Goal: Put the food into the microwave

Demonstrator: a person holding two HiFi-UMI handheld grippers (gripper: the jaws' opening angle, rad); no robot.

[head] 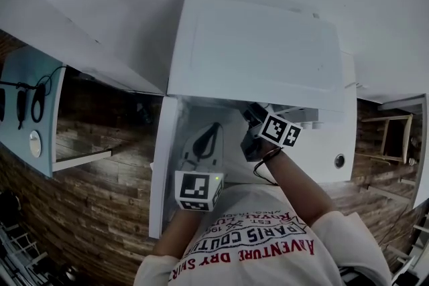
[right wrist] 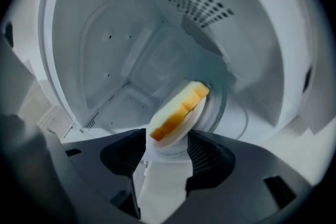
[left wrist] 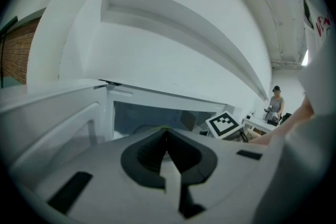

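The white microwave [head: 258, 53] stands with its door [head: 163, 171] swung out to the left. In the right gripper view I look into its cavity. A slice of toast [right wrist: 178, 110] lies on a small white plate [right wrist: 209, 108], which looks tilted in this rolled view, over the glass turntable [right wrist: 237, 119]. My right gripper [right wrist: 167, 140] is inside the cavity, open, its jaws either side of the plate's near edge. My left gripper [left wrist: 167, 136] is shut on nothing, held in front of the doorway beside the door [left wrist: 52, 123]. The right gripper's marker cube [left wrist: 226, 124] shows there.
A white cabinet [left wrist: 173, 34] overhangs the microwave. A brick-pattern wall [head: 94, 204] runs behind, with a light blue panel [head: 27, 110] at the left. A wooden chair [head: 397, 136] stands at the right. A person [left wrist: 275, 103] stands far off by a table.
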